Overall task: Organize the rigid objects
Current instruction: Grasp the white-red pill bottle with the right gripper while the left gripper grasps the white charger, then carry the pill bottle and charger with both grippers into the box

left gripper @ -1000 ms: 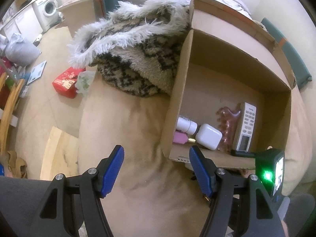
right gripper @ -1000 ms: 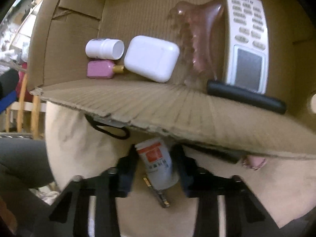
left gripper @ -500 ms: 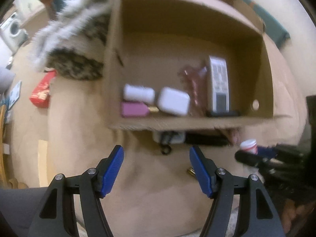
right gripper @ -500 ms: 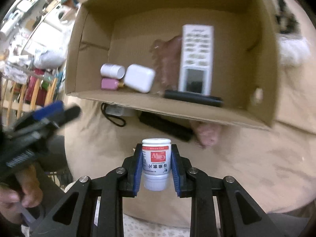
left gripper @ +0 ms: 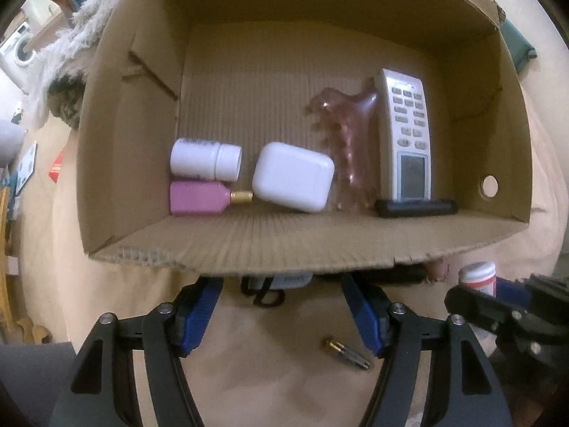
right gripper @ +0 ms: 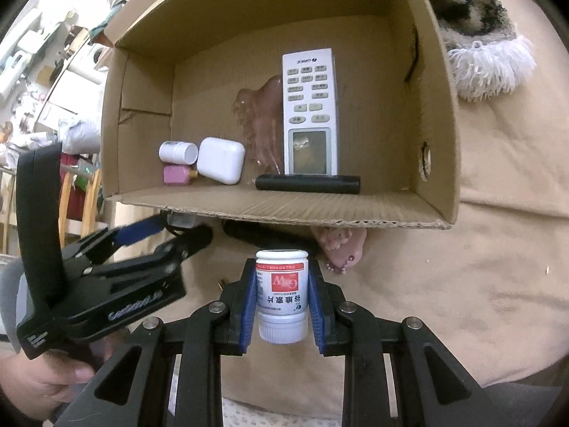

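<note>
A cardboard box lies on a beige cushion. It holds a white bottle, a pink bottle, a white case, a pink comb, a white remote and a black bar. My right gripper is shut on a white pill bottle with a red label, just before the box's front wall; the bottle also shows in the left wrist view. My left gripper is open and empty, its tips under the box's front edge.
A small brass-tipped part lies on the cushion between the left fingers. A black strap and grey item, a long black object and a pink thing lie under the box's front edge. A furry blanket lies beside the box.
The right gripper lifted the pill bottle off the cushion and holds it before the box. The left gripper swung round and moved close to the box's front edge.
</note>
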The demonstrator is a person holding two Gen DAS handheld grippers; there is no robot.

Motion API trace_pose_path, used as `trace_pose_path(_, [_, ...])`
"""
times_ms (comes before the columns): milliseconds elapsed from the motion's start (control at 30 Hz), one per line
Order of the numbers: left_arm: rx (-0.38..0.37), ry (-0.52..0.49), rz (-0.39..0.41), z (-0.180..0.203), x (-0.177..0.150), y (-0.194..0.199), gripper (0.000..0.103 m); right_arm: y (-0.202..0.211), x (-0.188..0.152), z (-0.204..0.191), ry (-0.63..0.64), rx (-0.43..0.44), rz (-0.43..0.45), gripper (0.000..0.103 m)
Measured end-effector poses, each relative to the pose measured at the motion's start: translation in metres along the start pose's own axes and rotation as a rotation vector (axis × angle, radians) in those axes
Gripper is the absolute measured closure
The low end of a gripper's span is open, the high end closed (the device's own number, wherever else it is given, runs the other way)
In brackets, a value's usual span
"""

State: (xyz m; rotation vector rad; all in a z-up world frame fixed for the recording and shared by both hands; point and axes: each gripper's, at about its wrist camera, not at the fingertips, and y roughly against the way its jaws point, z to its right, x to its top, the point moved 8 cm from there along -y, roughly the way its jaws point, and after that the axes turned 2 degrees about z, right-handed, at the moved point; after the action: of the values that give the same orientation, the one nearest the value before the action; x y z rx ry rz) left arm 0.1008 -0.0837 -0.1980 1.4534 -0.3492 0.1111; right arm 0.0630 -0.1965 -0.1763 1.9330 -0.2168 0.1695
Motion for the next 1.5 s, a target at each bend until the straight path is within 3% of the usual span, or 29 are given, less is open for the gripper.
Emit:
trace_pose_path(33, [0.008,-0.001,0.001,-0.001,0.000,0.000,0.064,0.000,-0.001,0.000,0.005,-0.001,0.002,0.075])
trace_pose_path(400, [0.035,-0.013,-0.007,-0.014,-0.016,0.007,0.064,-0.001,0.000,-0.003,0.011,-0.014,0.014,0.075])
trace_pose_path(633, [0.145,0.012,-0.033,-0.047,-0.034,0.022,0.064,-0.002,0.001,0.000,0.002,-0.036,0.025,0.075])
trace_pose_path(833, [0.104,0.054,-0.054,-0.063,-0.051,0.043,0.064,0.008,0.001,0.000,-0.003,-0.021,0.053,0.075])
trace_pose_path(1033, [0.083,0.018,0.047,-0.061,-0.050,0.083,0.064,0.022,-0.002,-0.005,0.043,-0.026,0.089,0.075])
trace_pose_path(1200, [0.060,0.052,0.157,-0.062,-0.030,0.114,0.064,0.051,0.003,-0.026,0.107,0.007,0.181,0.075])
trace_pose_path(1300, [0.004,0.098,0.179,-0.062,-0.022,0.132,0.065,0.070,0.012,-0.036,0.135,0.015,0.243,0.075])
trace_pose_path(1500, [-0.004,0.104,0.264,-0.059,0.001,0.165,0.065,0.110,0.033,-0.042,0.143,0.015,0.330,0.075])
